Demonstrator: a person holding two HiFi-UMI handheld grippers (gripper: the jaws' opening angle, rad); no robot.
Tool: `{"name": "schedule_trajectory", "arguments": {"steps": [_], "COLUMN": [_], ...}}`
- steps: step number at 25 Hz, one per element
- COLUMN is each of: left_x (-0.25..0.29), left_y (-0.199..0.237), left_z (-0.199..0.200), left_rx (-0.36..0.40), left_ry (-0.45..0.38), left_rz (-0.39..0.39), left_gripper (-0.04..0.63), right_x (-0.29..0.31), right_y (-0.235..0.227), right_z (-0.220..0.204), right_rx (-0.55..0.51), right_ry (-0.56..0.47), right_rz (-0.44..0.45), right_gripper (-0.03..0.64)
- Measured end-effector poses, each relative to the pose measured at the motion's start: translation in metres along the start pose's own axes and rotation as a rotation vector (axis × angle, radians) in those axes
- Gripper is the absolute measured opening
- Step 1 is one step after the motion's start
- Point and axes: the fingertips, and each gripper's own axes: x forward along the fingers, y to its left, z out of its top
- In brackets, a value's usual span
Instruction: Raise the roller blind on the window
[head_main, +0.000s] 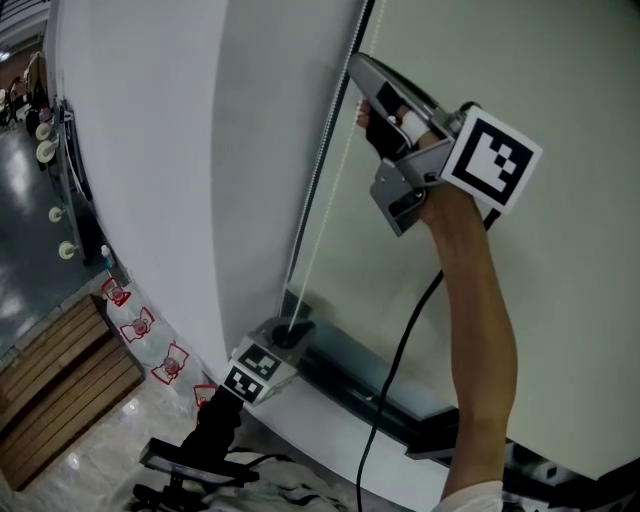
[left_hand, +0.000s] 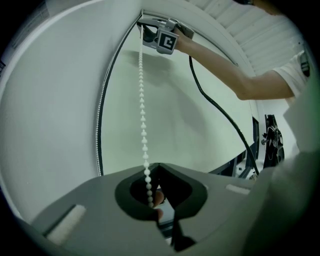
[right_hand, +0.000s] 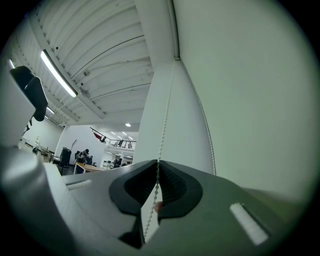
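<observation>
Right gripper view: chain (right_hand: 158, 174) between fingers (right_hand: 176, 183)

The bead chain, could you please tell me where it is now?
In the head view, the bead chain runs down the middle, stretched between the right claw clamped on it above and the left claw clamped on it below.

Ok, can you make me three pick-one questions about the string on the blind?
1. Which is higher on the bead chain? A the left hand-held gripper; B the right hand-held gripper; C both level.
2. What colour is the bead chain? A white; B red; C black.
3. The right hand-held gripper's jaws are: A wide open; B shut on the bead chain; C holding a pencil.
Answers: 1 B, the head view shows it above the left one. 2 A, its beads look white. 3 B, the right gripper view shows the jaws pinching it.
</observation>
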Motion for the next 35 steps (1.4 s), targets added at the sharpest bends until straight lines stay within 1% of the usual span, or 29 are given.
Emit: {"name": "schedule_trajectory", "arguments": {"steps": [7, 10, 15, 27, 35], "left_x": [-0.001, -0.002, -0.003, -0.006, -0.006], "left_y": [-0.012, -0.012, -0.012, -0.012, -0.015], "left_z": [-0.001, -0.001, -0.003, 0.0, 0.005], "left_rx": [0.011, 0.013, 0.012, 0.005, 0.007], "left_ry": [-0.003, -0.006, -0.011, -0.023, -0.029], "left_rz": [-0.004, -0.003, -0.005, -0.003, 0.0], "left_gripper": [-0.002, -0.002, -0.002, -0.002, -0.002], "right_x": [-0.02, -0.025, -0.03, -0.054, -0.076], "right_y": [0.006, 0.011, 0.025, 0.043, 0.045], "right_z": [-0.025, -0.036, -0.066, -0.154, -0.226], "right_rx": [0.003, -0.014, -0.03, 0.028, 0.072], "right_ry": [0.029, 0.032, 0.044, 0.106, 0.217], "right_rz": [-0.048, -0.055, -0.048, -0.062, -0.083], "right_gripper": [0.011, 0.011, 0.011, 0.011, 0.011]}}
